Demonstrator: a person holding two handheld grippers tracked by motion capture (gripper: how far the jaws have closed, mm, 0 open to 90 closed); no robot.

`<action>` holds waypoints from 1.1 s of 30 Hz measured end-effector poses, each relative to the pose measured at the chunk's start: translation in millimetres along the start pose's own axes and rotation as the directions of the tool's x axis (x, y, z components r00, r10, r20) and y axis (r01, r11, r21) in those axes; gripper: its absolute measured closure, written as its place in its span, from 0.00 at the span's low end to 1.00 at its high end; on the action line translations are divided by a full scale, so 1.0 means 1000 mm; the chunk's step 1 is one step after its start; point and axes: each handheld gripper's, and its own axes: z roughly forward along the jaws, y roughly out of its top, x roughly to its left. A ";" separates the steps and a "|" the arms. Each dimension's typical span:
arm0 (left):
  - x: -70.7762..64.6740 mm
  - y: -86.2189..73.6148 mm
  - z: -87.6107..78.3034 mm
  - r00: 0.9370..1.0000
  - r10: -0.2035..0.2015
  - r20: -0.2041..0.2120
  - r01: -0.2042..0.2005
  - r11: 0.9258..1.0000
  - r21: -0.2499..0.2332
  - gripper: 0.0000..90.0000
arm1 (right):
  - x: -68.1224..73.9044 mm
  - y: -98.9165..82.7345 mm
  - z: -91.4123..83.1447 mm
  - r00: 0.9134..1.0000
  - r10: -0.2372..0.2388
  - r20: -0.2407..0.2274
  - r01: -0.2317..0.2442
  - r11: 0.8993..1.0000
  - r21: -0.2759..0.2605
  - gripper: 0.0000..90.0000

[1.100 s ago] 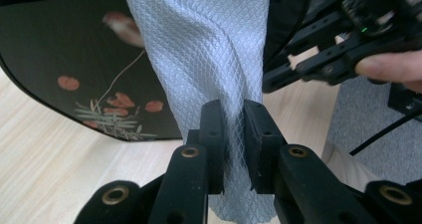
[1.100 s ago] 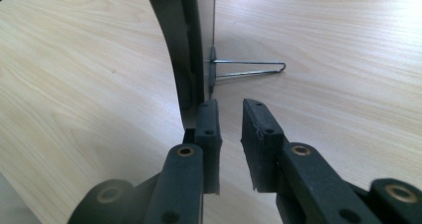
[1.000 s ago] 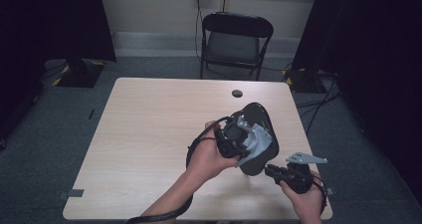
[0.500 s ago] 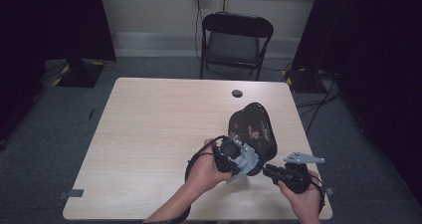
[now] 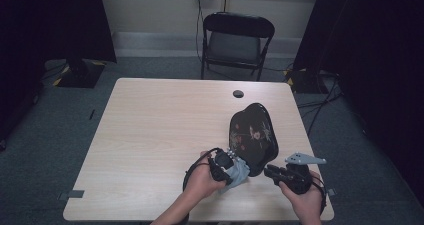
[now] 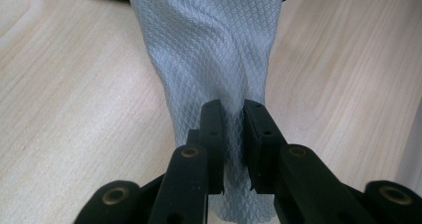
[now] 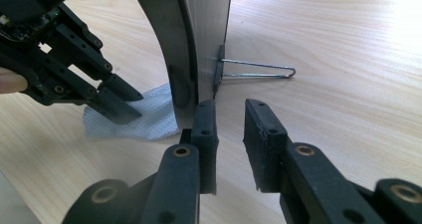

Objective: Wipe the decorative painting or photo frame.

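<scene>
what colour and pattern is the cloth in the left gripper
Pale grey-blue cloth with a fine diamond weave, clearest in the left gripper view.

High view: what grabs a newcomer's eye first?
The glossy black tray with a painted flower pattern, propped up at the table's right side near the front. Next, the grey cloth pinched in the left gripper at the tray's lower edge. The right gripper sits just beside the tray, its jaws having just opened with nothing between them.

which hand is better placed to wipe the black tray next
Left. The left gripper is shut on the grey cloth right at the black tray; the right gripper holds nothing, jaws slightly apart beside the tray.
</scene>
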 end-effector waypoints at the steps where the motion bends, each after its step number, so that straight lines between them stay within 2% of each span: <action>1: -0.001 0.000 -0.001 1.000 0.005 -0.004 -0.005 1.000 0.006 0.89 | 0.000 0.000 0.000 1.000 0.002 0.001 -0.002 1.000 -0.002 0.84; 3: -0.003 0.001 -0.003 1.000 0.006 -0.003 -0.006 1.000 0.006 0.89 | 0.000 0.000 0.000 1.000 -0.003 0.004 0.003 1.000 -0.001 0.84; 7: -0.006 0.005 -0.022 1.000 0.023 -0.004 -0.023 1.000 -0.018 0.89 | -0.001 0.000 0.001 1.000 -0.001 0.004 0.001 1.000 -0.001 0.84; 14: -0.011 0.021 -0.071 0.998 0.056 -0.019 -0.057 0.994 -0.093 0.89 | -0.002 -0.001 0.003 1.000 0.002 0.006 -0.002 1.000 0.009 0.84; 17: -0.016 0.029 -0.093 0.996 0.078 -0.036 -0.082 0.989 -0.121 0.89 | -0.001 -0.002 0.005 1.000 -0.002 0.006 0.002 1.000 0.013 0.84; 21: -0.030 0.043 -0.124 0.991 0.119 -0.058 -0.127 0.975 -0.180 0.89 | 0.000 -0.001 0.006 1.000 -0.006 0.006 0.006 1.000 0.015 0.84; 23: -0.037 0.048 -0.133 0.990 0.133 -0.047 -0.140 0.968 -0.207 0.89 | 0.000 -0.001 0.007 1.000 -0.004 0.007 0.003 1.000 0.016 0.84; 24: -0.041 0.052 -0.138 0.987 0.151 -0.051 -0.159 0.964 -0.216 0.89 | 0.001 -0.001 0.007 1.000 -0.005 0.007 0.005 1.000 0.018 0.84; 26: -0.050 0.057 -0.144 0.983 0.175 -0.056 -0.183 0.957 -0.226 0.89 | 0.001 -0.001 0.007 1.000 -0.005 0.008 0.005 1.000 0.019 0.84; 29: -0.060 0.064 -0.146 0.978 0.204 -0.040 -0.208 0.948 -0.240 0.89 | 0.001 -0.001 0.007 1.000 -0.007 0.007 0.007 1.000 0.016 0.84; 33: -0.065 0.068 -0.140 0.974 0.223 -0.041 -0.227 0.947 -0.227 0.89 | 0.000 -0.001 0.007 1.000 -0.006 0.006 0.006 1.000 0.015 0.84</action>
